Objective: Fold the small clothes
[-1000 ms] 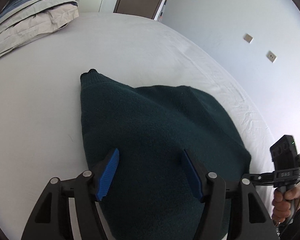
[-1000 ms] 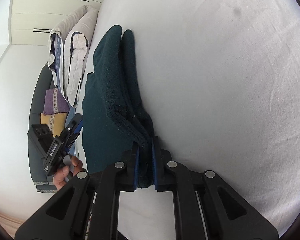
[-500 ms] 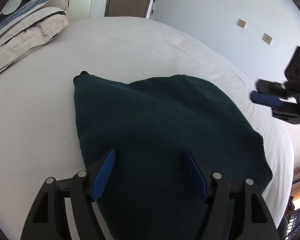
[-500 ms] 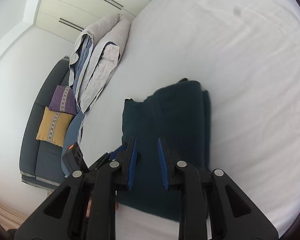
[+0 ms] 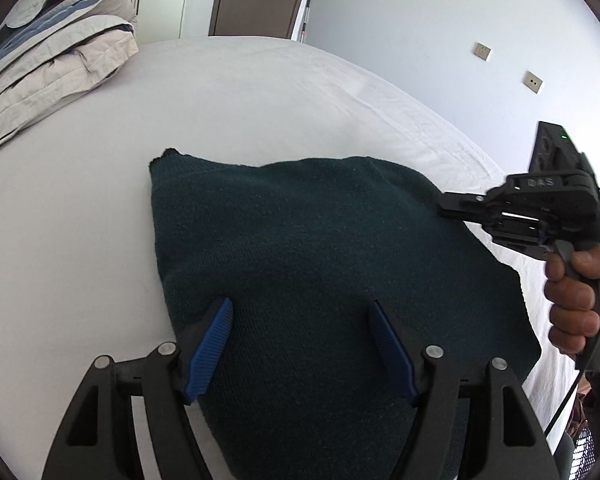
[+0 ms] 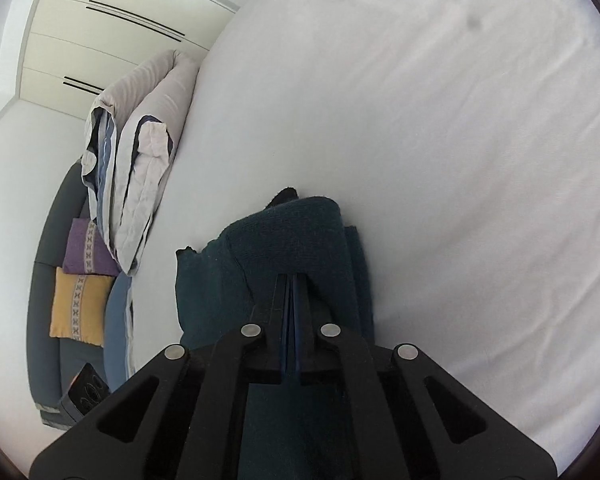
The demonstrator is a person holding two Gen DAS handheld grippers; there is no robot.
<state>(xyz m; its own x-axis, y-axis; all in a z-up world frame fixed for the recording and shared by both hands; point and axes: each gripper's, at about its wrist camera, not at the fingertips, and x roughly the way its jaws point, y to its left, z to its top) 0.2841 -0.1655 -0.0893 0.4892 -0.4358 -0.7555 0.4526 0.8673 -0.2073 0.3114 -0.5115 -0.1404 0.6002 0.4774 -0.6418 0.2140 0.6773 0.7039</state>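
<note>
Dark green knit garment [image 5: 320, 264] folded on white bed sheet [image 5: 240, 92], spread beneath and ahead of left gripper [image 5: 300, 344]; blue pads [image 5: 210, 346] wide apart, holding nothing. Right gripper [image 6: 291, 300] over garment's side, fingers pressed together, nothing visibly between them, tips hidden by a raised fold. Folded quilt [image 6: 140, 140] far left of fingers.

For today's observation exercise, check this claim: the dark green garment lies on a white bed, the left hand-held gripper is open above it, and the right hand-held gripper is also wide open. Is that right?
Not quite. The right hand-held gripper is shut, its blue pads together, as the right wrist view shows. The rest holds: the dark green garment lies on the white bed, and the left hand-held gripper is open above it.
</note>
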